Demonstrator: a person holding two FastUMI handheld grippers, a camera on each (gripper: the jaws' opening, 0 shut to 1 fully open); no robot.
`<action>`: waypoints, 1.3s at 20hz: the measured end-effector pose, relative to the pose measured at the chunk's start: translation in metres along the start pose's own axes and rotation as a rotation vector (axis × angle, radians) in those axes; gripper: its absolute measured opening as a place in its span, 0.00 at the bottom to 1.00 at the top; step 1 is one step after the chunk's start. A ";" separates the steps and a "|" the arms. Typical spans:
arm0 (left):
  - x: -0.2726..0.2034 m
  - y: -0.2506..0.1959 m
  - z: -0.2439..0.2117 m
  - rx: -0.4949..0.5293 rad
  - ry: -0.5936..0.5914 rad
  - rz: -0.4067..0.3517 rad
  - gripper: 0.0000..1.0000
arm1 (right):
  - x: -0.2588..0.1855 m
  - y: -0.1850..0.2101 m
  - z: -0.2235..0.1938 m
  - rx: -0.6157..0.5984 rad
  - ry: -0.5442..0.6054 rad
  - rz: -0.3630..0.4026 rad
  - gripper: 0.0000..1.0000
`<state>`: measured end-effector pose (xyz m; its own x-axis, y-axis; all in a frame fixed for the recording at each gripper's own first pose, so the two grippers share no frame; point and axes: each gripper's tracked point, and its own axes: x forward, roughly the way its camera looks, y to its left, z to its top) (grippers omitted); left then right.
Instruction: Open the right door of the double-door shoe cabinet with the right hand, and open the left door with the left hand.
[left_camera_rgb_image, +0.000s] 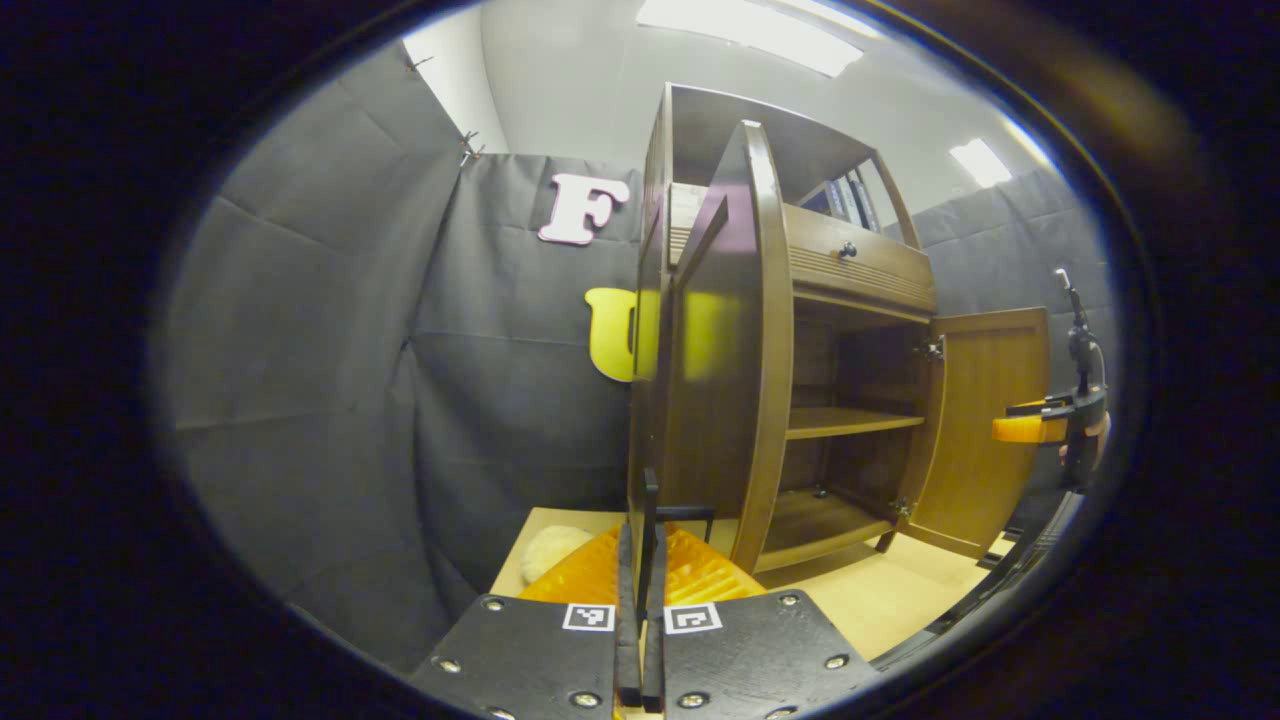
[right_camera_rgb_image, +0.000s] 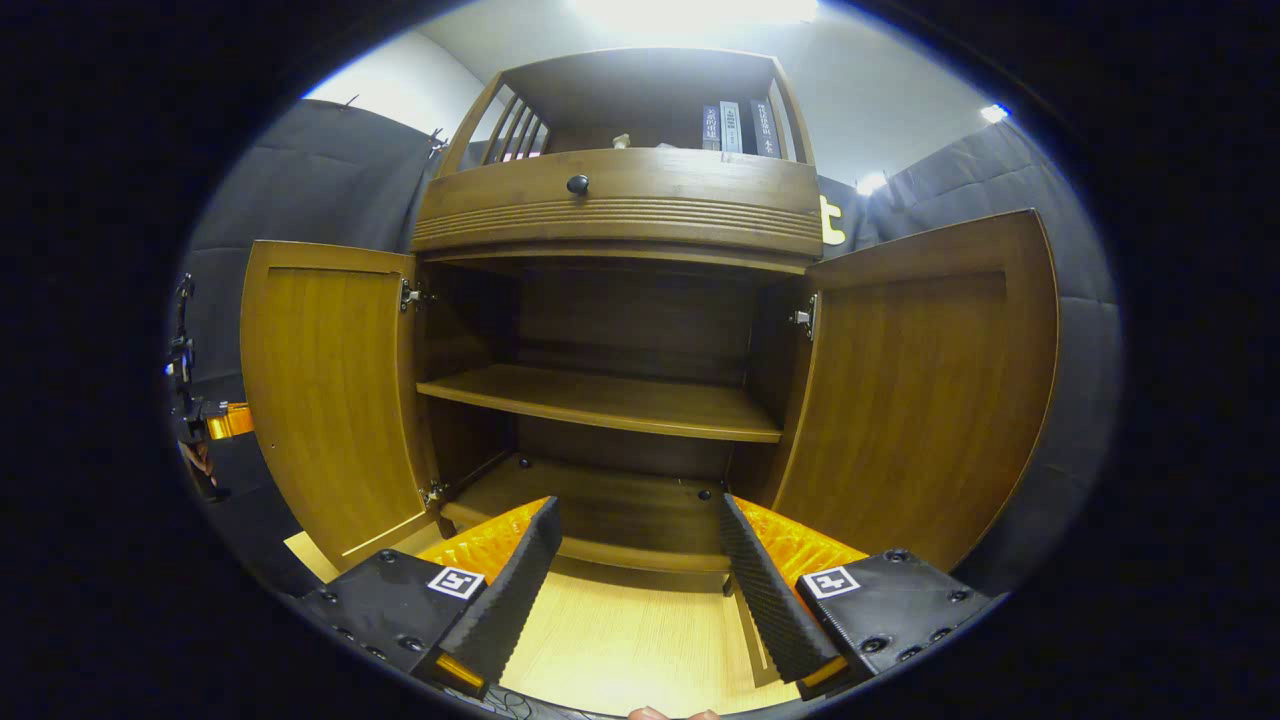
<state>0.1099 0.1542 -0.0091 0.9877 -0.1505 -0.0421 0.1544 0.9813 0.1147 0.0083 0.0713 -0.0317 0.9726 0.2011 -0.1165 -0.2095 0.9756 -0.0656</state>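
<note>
Both flat wooden doors of the brown shoe cabinet are seen swung open. The left tool is pressed shut on a thin dark handle; the right tool is spread wide, and nothing is held.

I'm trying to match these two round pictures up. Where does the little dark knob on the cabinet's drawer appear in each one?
Left gripper view: the drawer knob sits upper right of centre, just right of the left door seen edge-on.
Right gripper view: the drawer knob is near the top, slightly left of centre.
Shared landmark: the middle shelf below the drawer.
</note>
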 end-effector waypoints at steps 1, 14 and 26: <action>-0.012 -0.001 0.005 0.017 0.002 0.027 0.03 | 0.003 0.003 -0.003 0.004 0.002 0.018 0.97; -0.094 -0.105 0.058 -0.071 -0.086 0.189 0.94 | -0.015 0.004 -0.003 0.064 -0.001 0.112 0.97; -0.045 -0.164 0.037 -0.100 -0.071 0.084 0.94 | -0.058 -0.025 -0.028 0.038 0.029 0.013 0.97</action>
<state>0.0412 -0.0043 0.0107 0.9968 -0.0723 0.0342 0.0718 0.9973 0.0157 -0.0456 0.0324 -0.0508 0.9665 0.2112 -0.1455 -0.2171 0.9758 -0.0262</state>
